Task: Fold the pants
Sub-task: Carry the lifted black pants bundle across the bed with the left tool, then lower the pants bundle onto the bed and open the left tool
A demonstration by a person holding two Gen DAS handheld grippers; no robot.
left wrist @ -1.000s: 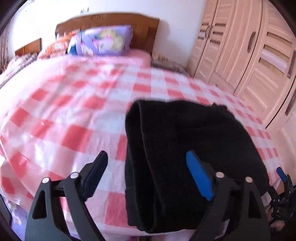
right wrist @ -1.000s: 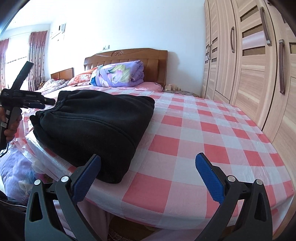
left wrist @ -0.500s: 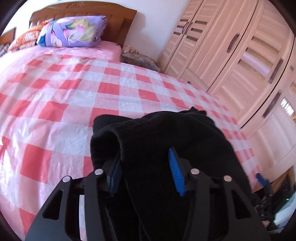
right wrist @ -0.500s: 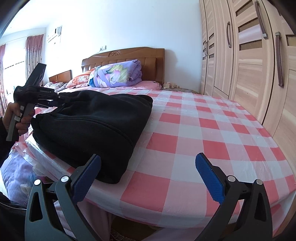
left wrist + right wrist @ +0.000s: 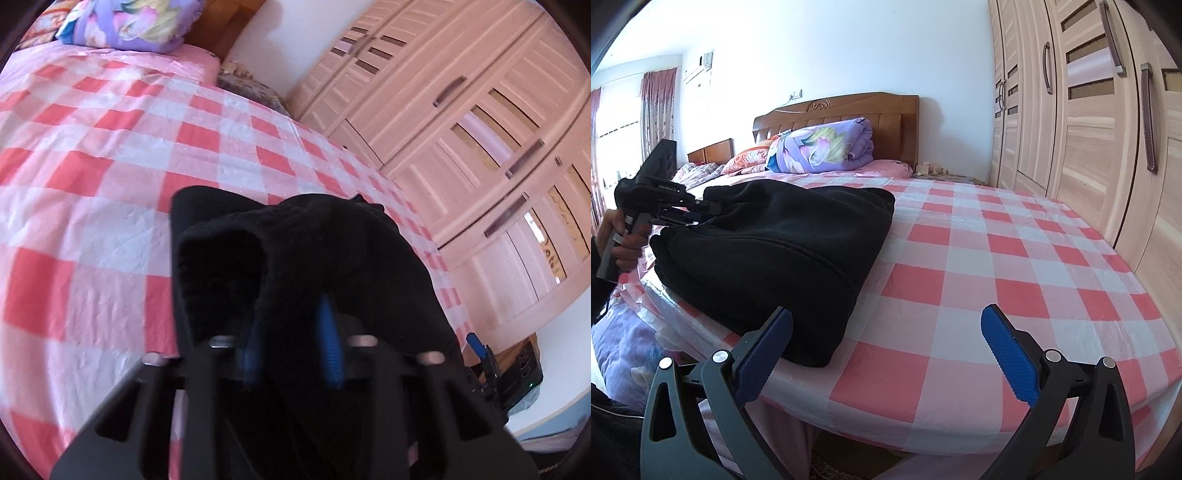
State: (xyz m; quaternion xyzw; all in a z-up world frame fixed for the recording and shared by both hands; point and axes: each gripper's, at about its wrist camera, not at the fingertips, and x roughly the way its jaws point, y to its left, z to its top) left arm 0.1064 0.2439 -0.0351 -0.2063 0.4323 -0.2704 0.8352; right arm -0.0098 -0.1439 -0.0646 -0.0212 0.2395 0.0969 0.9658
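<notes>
With left gripper (image 5: pixel 291 350) jaws just closed onto bunched edge of black pants (image 5: pixel 783 236), we judge grasp step in hand. Pants lie partly folded on checked bed (image 5: pixel 1015 258), left of centre in right wrist frame. Right gripper (image 5: pixel 886 354) spread wide at lower frame, holding nothing. Next move likely calls for lifting pinched edge, carrying it across pile.

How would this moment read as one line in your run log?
left gripper: jaws just closed on black pants | right gripper: open, empty | pants: on checked bedsheet
</notes>
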